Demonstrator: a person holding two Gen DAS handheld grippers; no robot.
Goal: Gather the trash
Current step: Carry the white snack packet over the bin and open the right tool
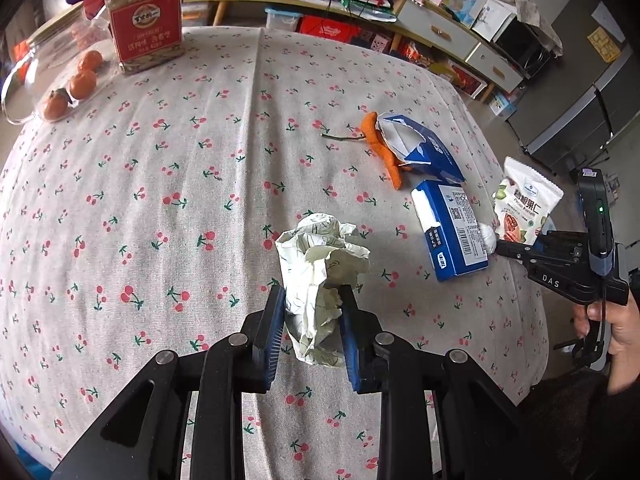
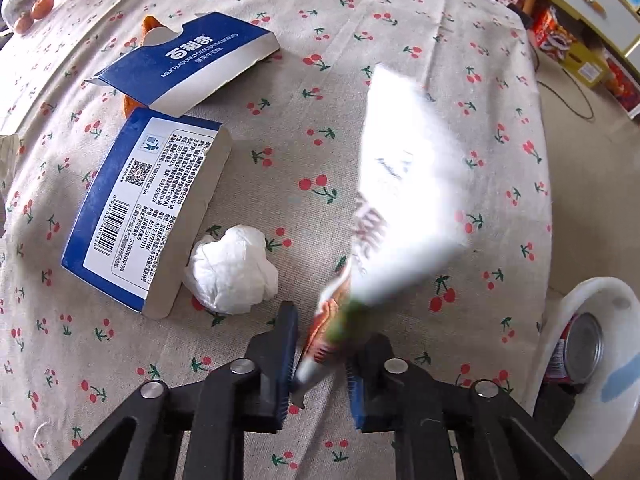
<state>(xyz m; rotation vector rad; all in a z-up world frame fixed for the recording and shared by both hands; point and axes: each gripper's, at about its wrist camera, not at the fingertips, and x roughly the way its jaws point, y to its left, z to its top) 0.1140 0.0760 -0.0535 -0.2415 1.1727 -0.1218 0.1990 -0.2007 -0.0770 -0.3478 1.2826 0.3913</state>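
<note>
My left gripper (image 1: 313, 304) is shut on a crumpled ball of printed paper (image 1: 320, 268), held above the cherry-print tablecloth (image 1: 160, 200). My right gripper (image 2: 326, 344) is shut on the bottom of a white nut snack bag (image 2: 400, 184), blurred in its own view; the bag (image 1: 524, 208) and the right gripper also show at the right in the left wrist view. On the cloth lie a blue biscuit box (image 2: 144, 208), its torn blue half (image 2: 188, 60), a white tissue ball (image 2: 234, 270) and orange peel (image 1: 380, 148).
A white bin (image 2: 600, 360) with a can inside stands off the table's right edge. A red-labelled jar (image 1: 146, 20) and tangerines in a glass bowl (image 1: 76, 84) sit at the far left. Shelves with boxes stand beyond the table.
</note>
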